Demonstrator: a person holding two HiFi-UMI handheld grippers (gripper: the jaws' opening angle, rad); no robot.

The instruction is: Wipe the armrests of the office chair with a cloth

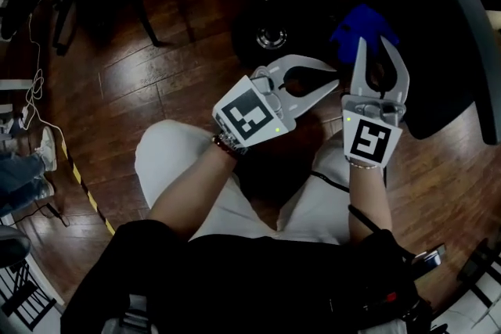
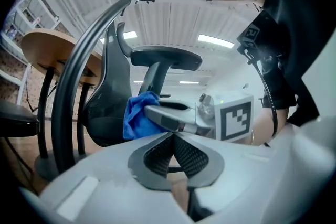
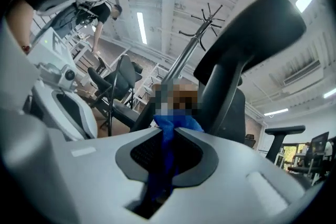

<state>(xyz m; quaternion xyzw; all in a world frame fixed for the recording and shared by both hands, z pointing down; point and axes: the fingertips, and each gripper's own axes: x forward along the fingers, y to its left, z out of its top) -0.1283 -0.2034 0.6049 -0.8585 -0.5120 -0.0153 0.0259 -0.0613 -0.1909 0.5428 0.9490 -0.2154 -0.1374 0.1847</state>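
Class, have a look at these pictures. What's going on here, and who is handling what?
A person holds a gripper in each hand beside a black office chair. The right gripper is shut on a blue cloth, which is bunched between its jaws. The left gripper is shut and empty, close beside the right one. In the left gripper view the cloth sits lower than the armrest, so the pad does not look as if it is being wiped at this moment.

Soft blue cloth (image 1: 366,19), glossy wood floor (image 1: 141,82), matt plastic armrest (image 2: 165,56)
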